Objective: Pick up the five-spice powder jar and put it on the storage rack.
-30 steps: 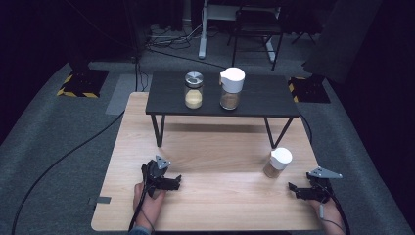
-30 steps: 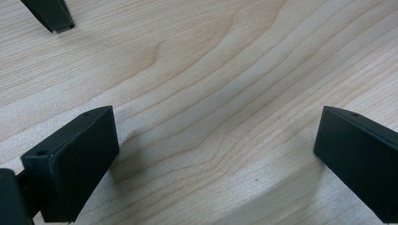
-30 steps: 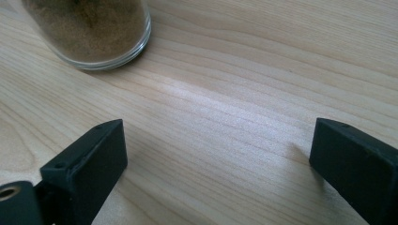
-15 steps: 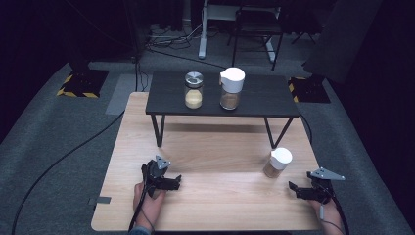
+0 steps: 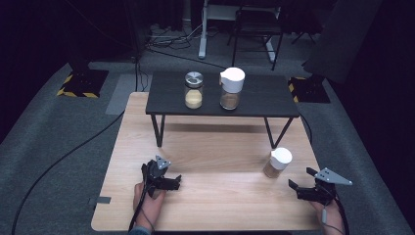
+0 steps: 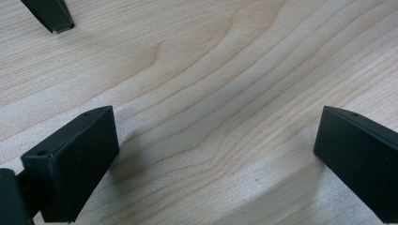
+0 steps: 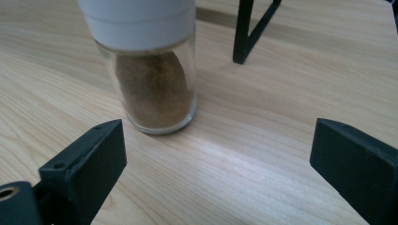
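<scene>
Dark room with grey carpeted floor [image 5: 58, 127]; a light wooden tabletop [image 5: 220, 161] carries a low black shelf table [image 5: 222, 94] along its far edge. Compared with the two earlier high views, nothing on the tabletop has shifted and both claws lie where they lay, so the work appears not yet begun: the reach for the jar is still to come.

Count: one shelf table; three glass spice jars; two claws. Two jars stand side by side on the shelf table: a white-capped jar of brown powder [image 5: 231, 88] and, to its left, a metal-lidded jar of yellow powder [image 5: 194, 90]. The third, a white-lidded jar of brown spice [image 5: 278, 163], stands upright near the right edge of the tabletop.

Right claw [image 5: 302, 188], near the front right corner: jaws wide apart, holding nothing, the jar just ahead and clear of them. Left claw [image 5: 172, 181], near the front edge at left: jaws likewise spread over bare wood, empty.
</scene>
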`<action>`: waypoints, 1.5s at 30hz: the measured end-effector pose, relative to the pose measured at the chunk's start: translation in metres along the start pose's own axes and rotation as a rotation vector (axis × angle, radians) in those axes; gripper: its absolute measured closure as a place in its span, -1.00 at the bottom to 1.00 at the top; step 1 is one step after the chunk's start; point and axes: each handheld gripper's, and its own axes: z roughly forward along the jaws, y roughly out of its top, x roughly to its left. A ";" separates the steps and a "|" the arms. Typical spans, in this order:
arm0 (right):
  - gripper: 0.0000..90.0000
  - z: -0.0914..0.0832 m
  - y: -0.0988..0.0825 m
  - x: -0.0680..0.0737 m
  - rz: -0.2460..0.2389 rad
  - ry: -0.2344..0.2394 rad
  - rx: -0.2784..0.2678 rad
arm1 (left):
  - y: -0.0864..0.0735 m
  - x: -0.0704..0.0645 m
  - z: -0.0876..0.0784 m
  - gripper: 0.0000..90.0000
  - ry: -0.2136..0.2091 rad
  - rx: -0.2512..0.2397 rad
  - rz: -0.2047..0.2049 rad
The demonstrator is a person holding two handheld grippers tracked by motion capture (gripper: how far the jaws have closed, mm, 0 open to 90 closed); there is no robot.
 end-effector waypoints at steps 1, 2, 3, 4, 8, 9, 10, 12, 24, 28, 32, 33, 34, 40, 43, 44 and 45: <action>-0.91 0.000 0.000 0.000 0.000 0.000 0.000 | 0.000 0.000 0.000 -0.99 0.000 0.000 0.000; -0.91 -0.002 0.000 0.001 -0.005 0.006 -0.016 | 0.000 0.000 0.000 -0.99 0.000 0.000 0.000; -0.91 -0.002 0.000 0.001 -0.005 0.006 -0.016 | 0.000 0.000 0.000 -0.99 0.000 0.000 0.000; -0.91 -0.003 0.001 0.002 -0.011 0.012 -0.031 | 0.000 0.000 0.000 -0.99 0.000 0.000 0.000; -0.92 -0.004 0.003 0.003 -0.015 0.020 -0.046 | 0.000 0.000 0.000 -0.99 0.000 0.000 0.000; -0.92 -0.004 0.003 0.004 -0.014 0.022 -0.048 | 0.000 0.000 0.000 -0.99 0.000 0.000 0.001; -0.92 -0.004 0.003 0.004 -0.014 0.023 -0.051 | 0.000 0.000 0.000 -0.99 0.000 0.000 0.000; -0.92 -0.004 0.003 0.004 -0.009 0.025 -0.059 | 0.000 0.000 0.000 -0.99 0.000 0.000 0.000; -0.92 -0.002 0.006 0.004 -0.007 0.035 -0.078 | 0.000 0.000 0.000 -0.99 0.000 0.000 0.000; -0.92 0.001 0.007 0.004 -0.008 0.041 -0.075 | 0.000 0.000 0.000 -0.99 0.000 0.000 0.000; -0.92 0.006 0.008 0.004 -0.012 0.050 -0.072 | 0.000 0.000 0.000 -0.99 0.000 0.000 0.001; -0.92 0.007 0.008 0.004 -0.014 0.052 -0.071 | 0.000 0.000 0.000 -0.99 0.000 0.002 0.003; -0.92 0.009 0.008 0.004 -0.013 0.056 -0.069 | 0.000 0.000 0.000 -0.99 0.000 0.002 0.003; -0.92 0.019 0.012 0.004 -0.015 0.069 -0.065 | 0.000 0.000 0.000 -0.99 0.000 0.001 0.003; -0.92 0.025 0.015 0.003 -0.019 0.080 -0.058 | 0.000 0.000 0.000 -0.99 0.000 0.001 0.003; -0.92 0.028 0.016 0.004 -0.022 0.083 -0.058 | 0.000 0.000 0.000 -0.99 0.000 0.001 0.003; -0.92 0.030 0.017 0.004 -0.022 0.087 -0.059 | 0.000 0.000 0.000 -0.99 0.000 0.001 0.003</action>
